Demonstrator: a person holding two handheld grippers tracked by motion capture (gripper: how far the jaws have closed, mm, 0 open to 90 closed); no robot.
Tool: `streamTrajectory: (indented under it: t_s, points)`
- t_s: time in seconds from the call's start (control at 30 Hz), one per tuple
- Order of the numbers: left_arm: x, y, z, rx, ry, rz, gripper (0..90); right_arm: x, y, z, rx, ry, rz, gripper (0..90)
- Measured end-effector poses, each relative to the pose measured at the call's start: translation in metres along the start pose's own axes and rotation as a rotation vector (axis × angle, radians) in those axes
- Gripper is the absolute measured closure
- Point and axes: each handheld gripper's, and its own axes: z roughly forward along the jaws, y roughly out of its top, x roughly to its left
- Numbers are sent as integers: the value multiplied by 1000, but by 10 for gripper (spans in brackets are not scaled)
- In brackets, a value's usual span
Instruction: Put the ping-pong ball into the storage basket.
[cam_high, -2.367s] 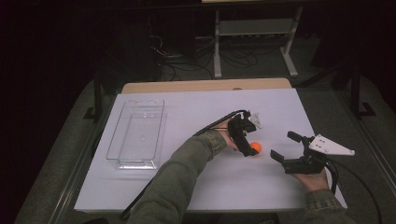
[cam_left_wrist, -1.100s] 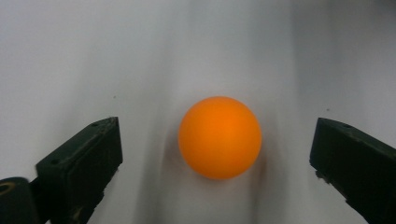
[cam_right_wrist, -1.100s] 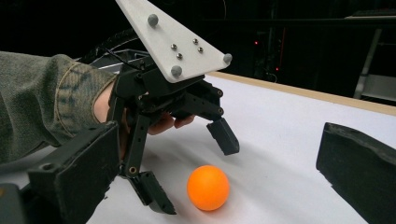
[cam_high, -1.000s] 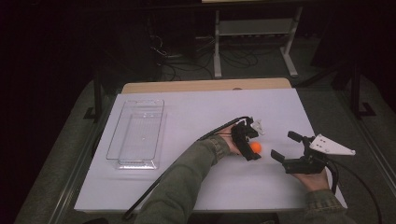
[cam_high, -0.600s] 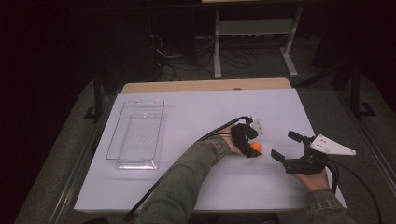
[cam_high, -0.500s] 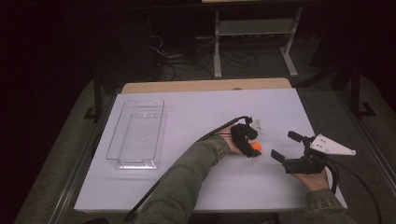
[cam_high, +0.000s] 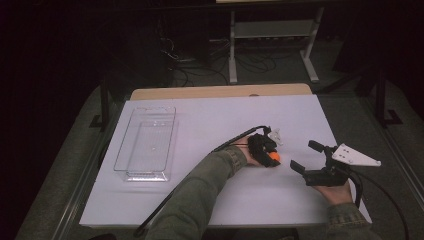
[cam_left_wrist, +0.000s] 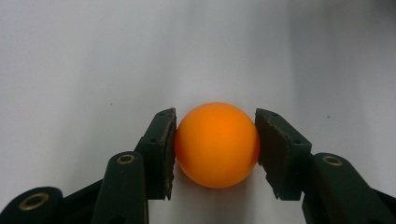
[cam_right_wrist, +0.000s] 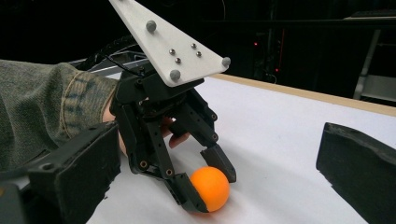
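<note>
1. Both pads of my left gripper (cam_left_wrist: 215, 147) press the sides of the orange ball (cam_left_wrist: 216, 144), which rests on the white table (cam_high: 200, 125).
2. My right gripper (cam_high: 312, 157) hovers nearby, jaws spread wide, holding nothing.

Dark room, white table (cam_high: 200, 120), metal rack (cam_high: 272, 30)
</note>
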Motion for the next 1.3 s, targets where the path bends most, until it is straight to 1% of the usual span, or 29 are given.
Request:
streamTrajectory:
  t_s: [0.3,0.43,0.77,1.0,1.03,1.1,1.17,1.3]
  points:
    - [0,1,-4,-3,4,8,500,0,0,0,-3,-1,1,0]
    - [0,1,-6,-5,7,3,500,0,0,0,-3,-1,2,0]
    - [-1,5,-17,-14,21,12,500,0,0,0,-3,1,-1,0]
    - [-5,7,-30,-30,44,20,500,0,0,0,-3,2,0,0]
    - [-5,7,-30,-30,44,20,500,0,0,0,-5,2,-1,0]
    - [-7,7,-37,-39,55,18,500,1,0,0,-6,3,0,0]
    - [-8,7,-39,-40,56,17,500,1,0,0,-7,4,-1,0]
    - [-10,8,-49,-37,67,32,500,1,0,0,-5,5,-1,0]
